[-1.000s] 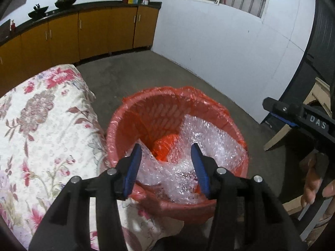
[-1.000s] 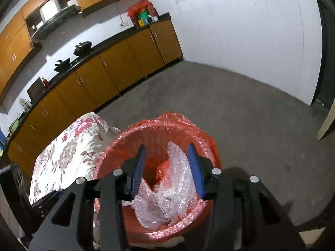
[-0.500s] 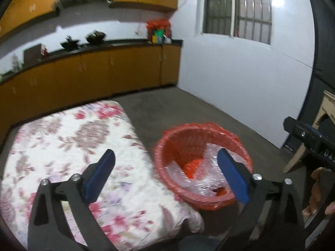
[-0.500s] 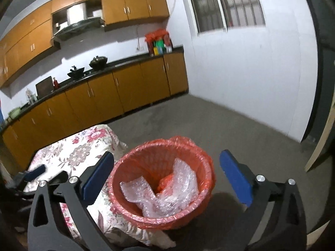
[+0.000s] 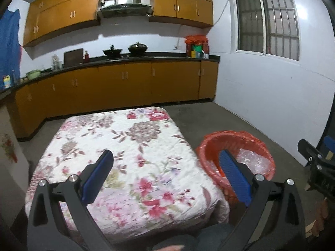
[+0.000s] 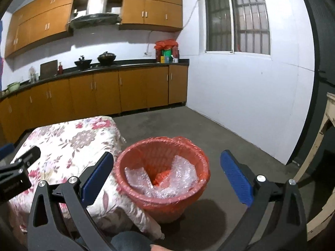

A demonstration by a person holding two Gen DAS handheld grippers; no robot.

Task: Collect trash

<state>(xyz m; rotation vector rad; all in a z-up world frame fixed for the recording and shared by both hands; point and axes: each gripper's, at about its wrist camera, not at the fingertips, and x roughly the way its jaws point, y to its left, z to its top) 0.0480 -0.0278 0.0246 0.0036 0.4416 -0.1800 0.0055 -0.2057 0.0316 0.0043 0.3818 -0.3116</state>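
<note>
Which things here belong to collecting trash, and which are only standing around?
Belongs to the job:
- red bin
- bubble wrap inside it
- left tool, open
- right tool, open

Just there:
- floral cloth
- pots on the counter
- cabinets

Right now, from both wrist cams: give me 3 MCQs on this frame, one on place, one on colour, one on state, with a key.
1. Where does the bin stand?
A. on the counter
B. on the floor beside the floral-covered table
C. on the table

2. What colour is the bin's liner?
A. red-orange
B. black
C. green

3. What state are the left gripper and right gripper in?
A. both open, nothing between the pads
B. both shut on bubble wrap
C. only the left is open

Key: 1 B, its base rests on the grey floor at the table's corner. 2 A, the liner folds red-orange over the rim. 3 A, the blue pads stand wide apart and the bubble wrap lies in the bin.
</note>
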